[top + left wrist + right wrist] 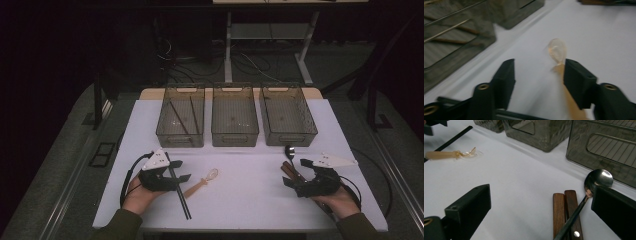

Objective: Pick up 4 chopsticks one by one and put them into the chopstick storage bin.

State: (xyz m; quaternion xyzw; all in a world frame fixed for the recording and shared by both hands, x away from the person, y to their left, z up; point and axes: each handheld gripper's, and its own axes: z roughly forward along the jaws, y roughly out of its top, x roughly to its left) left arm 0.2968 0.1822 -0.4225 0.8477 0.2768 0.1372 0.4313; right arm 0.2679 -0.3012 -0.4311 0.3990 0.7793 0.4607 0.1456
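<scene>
Your left hand-held gripper (176,176) sits low on the left side of the white table (250,200), and a pair of black chopsticks (178,190) runs through it, slanting from near the grey plate on top down toward the table's near edge. Its jaws stand about half apart. In the high view the chopsticks cross between them, but from the pictures you cannot tell whether the pads actually press on the sticks. In the left gripper view, which is blurred, a dark rod lies across the bottom by the jaw bases.

Just to the right of that gripper lies a clear plastic spoon (557,51) with a tan handle. Its bowl points away toward the bins, and in the left gripper view the handle runs just inside the right-hand jaw.

Three grey bins line the far side of the table. The left bin (180,120) holds more long sticks, and the middle bin (235,117) and right bin (288,117) stand just beside it.

On the right, your right hand-held gripper (541,202) rests with its jaws spread wide, holding nothing. Between them lie two wooden handles (565,212) side by side, touching, and a metal spoon (598,178) lies across them, its bowl near the right bin and close beside the right-hand jaw.
</scene>
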